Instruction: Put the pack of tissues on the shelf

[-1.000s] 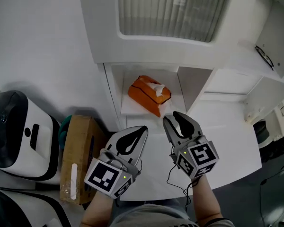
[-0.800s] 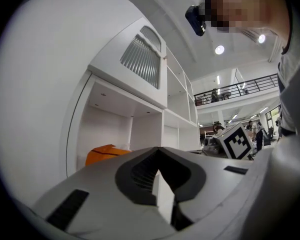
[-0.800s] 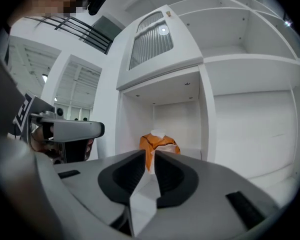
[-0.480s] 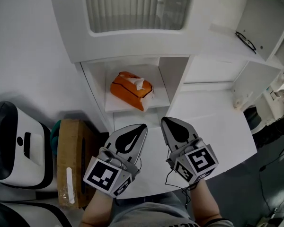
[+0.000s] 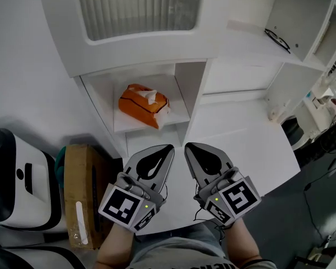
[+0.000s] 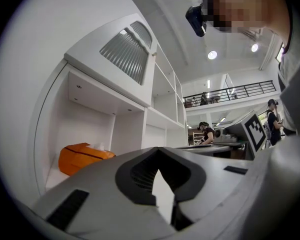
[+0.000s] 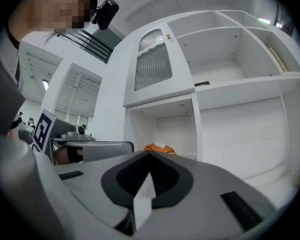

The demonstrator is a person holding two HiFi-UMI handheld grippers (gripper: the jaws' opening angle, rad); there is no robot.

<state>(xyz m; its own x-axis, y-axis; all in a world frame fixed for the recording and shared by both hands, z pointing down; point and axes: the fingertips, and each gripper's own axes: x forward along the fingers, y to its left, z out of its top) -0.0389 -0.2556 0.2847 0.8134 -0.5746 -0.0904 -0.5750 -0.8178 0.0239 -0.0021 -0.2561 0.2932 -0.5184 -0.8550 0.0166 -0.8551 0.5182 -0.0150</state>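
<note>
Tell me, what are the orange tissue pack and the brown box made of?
The tissue pack looks like soft, slightly glossy plastic film: it is creased, with white tissue poking out on top. The brown box is probably cardboard: dull tan surface, flat sides.

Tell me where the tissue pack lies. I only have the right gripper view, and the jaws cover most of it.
Observer: The orange tissue pack lies on the shelf inside the open compartment, a tissue poking from its top.
Operator: Check the left gripper.
Observer: The left gripper is shut and empty, beside the right gripper, above the white table.
Operator: Name what stands left of the shelf unit.
Observer: A cardboard box, next to a white appliance.
</note>
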